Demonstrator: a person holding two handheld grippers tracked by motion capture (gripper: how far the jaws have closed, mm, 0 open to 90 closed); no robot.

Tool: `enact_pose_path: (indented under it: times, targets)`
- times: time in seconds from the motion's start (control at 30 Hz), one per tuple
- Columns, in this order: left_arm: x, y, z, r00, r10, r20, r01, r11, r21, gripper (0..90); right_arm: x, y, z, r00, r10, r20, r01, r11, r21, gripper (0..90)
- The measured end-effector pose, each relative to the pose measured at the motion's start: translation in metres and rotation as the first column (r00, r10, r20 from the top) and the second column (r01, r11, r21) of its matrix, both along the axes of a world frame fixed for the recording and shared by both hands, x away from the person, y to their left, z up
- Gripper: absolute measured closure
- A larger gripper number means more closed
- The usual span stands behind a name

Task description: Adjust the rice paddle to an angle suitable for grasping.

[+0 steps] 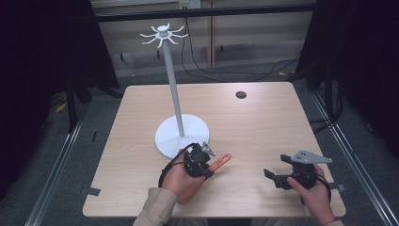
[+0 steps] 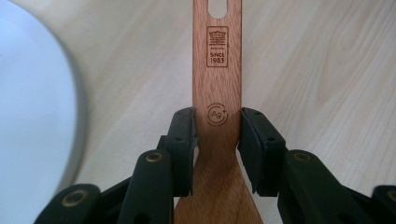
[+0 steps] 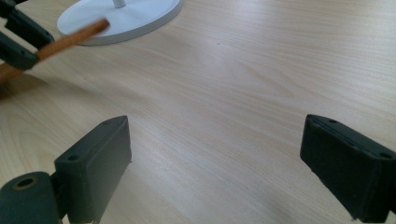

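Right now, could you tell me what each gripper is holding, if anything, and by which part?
The left gripper is shut on the wooden spatula, gripping the handle just above where it widens into the blade. The right gripper is open and holds nothing.

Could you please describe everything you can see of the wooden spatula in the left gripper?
The wooden spatula is reddish-brown wood with a flat, straight handle widening toward the blade. Its handle has an oval hanging hole, a burnt "since 1983" stamp and a round "Ag+" mark. The left gripper clamps its neck, beside the white stand base.
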State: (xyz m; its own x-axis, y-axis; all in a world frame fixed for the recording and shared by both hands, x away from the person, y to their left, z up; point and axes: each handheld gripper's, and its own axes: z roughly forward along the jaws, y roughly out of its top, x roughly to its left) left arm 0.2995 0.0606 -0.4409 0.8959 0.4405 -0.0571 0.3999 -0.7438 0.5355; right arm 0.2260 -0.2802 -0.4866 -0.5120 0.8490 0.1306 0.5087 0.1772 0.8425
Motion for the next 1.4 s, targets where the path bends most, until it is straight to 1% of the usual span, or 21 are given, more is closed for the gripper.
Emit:
enact_pose_path:
  times: [0.1, 0.17, 0.4, 0.53, 0.63, 0.73, 0.77, 0.8, 0.83, 0.87, 0.93, 0.97, 1.0, 1.03, 1.07, 1.13, 1.17, 1.2, 1.33, 1.37, 1.4]
  targets:
    - [-0.001, 0.012, 0.009, 0.9980, 0.049, 0.041, -0.046, 0.9966, -0.069, 66.4, 0.000, 0.001, 0.000, 1.0000, -0.002, -0.001, 0.002, 1.000, -0.001, 7.3]
    - [-0.001, 0.022, 0.018, 0.9940, 0.085, 0.068, -0.076, 0.9879, -0.135, 66.4, 0.000, 0.002, 0.000, 1.0000, -0.005, -0.001, 0.005, 1.000, -0.001, 6.7]
    - [-0.003, 0.037, 0.024, 0.9819, 0.147, 0.119, -0.117, 0.9667, -0.228, 66.4, 0.000, 0.003, 0.000, 1.0000, -0.001, 0.002, 0.001, 1.000, 0.001, 6.3]
    - [-0.004, 0.044, 0.026, 0.9773, 0.168, 0.129, -0.123, 0.9458, -0.300, 66.5, 0.000, 0.002, -0.001, 1.0000, -0.004, 0.000, 0.004, 1.000, 0.003, 6.3]
    - [-0.005, 0.050, 0.029, 0.9719, 0.197, 0.129, -0.138, 0.9209, -0.365, 66.5, 0.000, 0.002, -0.001, 1.0000, -0.005, 0.002, 0.005, 1.000, 0.005, 6.3]
    - [-0.006, 0.052, 0.030, 0.9682, 0.210, 0.136, -0.145, 0.9140, -0.379, 66.5, 0.000, 0.002, -0.001, 1.0000, -0.004, 0.002, 0.004, 1.000, 0.004, 6.3]
    - [-0.007, 0.055, 0.029, 0.9654, 0.220, 0.140, -0.146, 0.9025, -0.405, 66.5, 0.000, 0.002, -0.001, 1.0000, -0.004, 0.004, 0.004, 1.000, 0.006, 6.3]
    - [-0.007, 0.055, 0.029, 0.9654, 0.220, 0.140, -0.146, 0.9025, -0.405, 66.5, 0.000, 0.002, -0.001, 1.0000, -0.004, 0.004, 0.004, 1.000, 0.006, 6.3]
    - [-0.008, 0.057, 0.030, 0.9625, 0.232, 0.141, -0.152, 0.8910, -0.428, 66.5, 0.000, 0.002, -0.001, 1.0000, -0.005, 0.003, 0.005, 1.000, 0.005, 6.3]
    - [-0.008, 0.057, 0.030, 0.9625, 0.232, 0.141, -0.152, 0.8910, -0.428, 66.5, 0.000, 0.002, -0.001, 1.0000, -0.005, 0.003, 0.005, 1.000, 0.005, 6.3]
    - [-0.009, 0.060, 0.031, 0.9596, 0.242, 0.143, -0.153, 0.8754, -0.459, 66.5, 0.000, 0.002, -0.001, 1.0000, -0.004, 0.003, 0.004, 1.000, 0.006, 6.3]
    - [-0.008, 0.062, 0.032, 0.9595, 0.247, 0.135, -0.154, 0.8613, -0.484, 66.5, 0.000, 0.002, -0.001, 1.0000, -0.005, 0.003, 0.005, 1.000, 0.005, 6.3]
    - [-0.008, 0.062, 0.032, 0.9595, 0.247, 0.135, -0.154, 0.8613, -0.484, 66.5, 0.000, 0.002, -0.001, 1.0000, -0.005, 0.003, 0.005, 1.000, 0.005, 6.3]
    - [-0.008, 0.065, 0.033, 0.9606, 0.249, 0.123, -0.153, 0.8453, -0.512, 66.5, 0.001, 0.003, -0.002, 1.0000, -0.005, 0.007, 0.005, 1.000, 0.006, 6.3]
    - [-0.008, 0.065, 0.033, 0.9606, 0.249, 0.123, -0.153, 0.8453, -0.512, 66.5, 0.001, 0.003, -0.002, 1.0000, -0.005, 0.007, 0.005, 1.000, 0.006, 6.3]
    - [-0.008, 0.067, 0.035, 0.9553, 0.263, 0.134, -0.156, 0.8352, -0.527, 66.4, 0.001, 0.003, -0.002, 1.0000, 0.000, 0.008, 0.000, 1.000, 0.007, 6.2]
    - [-0.009, 0.069, 0.038, 0.9502, 0.275, 0.146, -0.154, 0.8228, -0.547, 66.4, 0.001, 0.004, -0.002, 1.0000, 0.002, 0.009, -0.002, 1.000, 0.007, 6.2]
    - [-0.009, 0.069, 0.038, 0.9502, 0.275, 0.146, -0.154, 0.8228, -0.547, 66.4, 0.001, 0.004, -0.002, 1.0000, 0.002, 0.009, -0.002, 1.000, 0.007, 6.2]
    - [-0.011, 0.073, 0.046, 0.9401, 0.293, 0.174, -0.144, 0.8050, -0.576, 66.4, 0.000, 0.003, -0.001, 1.0000, -0.007, 0.007, 0.007, 1.000, 0.006, 6.1]
    - [-0.011, 0.073, 0.050, 0.9348, 0.308, 0.177, -0.150, 0.7939, -0.589, 66.4, 0.000, 0.002, -0.001, 1.0000, -0.005, 0.008, 0.005, 1.000, 0.009, 6.0]
    - [-0.011, 0.073, 0.050, 0.9348, 0.308, 0.177, -0.150, 0.7939, -0.589, 66.4, 0.000, 0.002, -0.001, 1.0000, -0.005, 0.008, 0.005, 1.000, 0.009, 6.0]
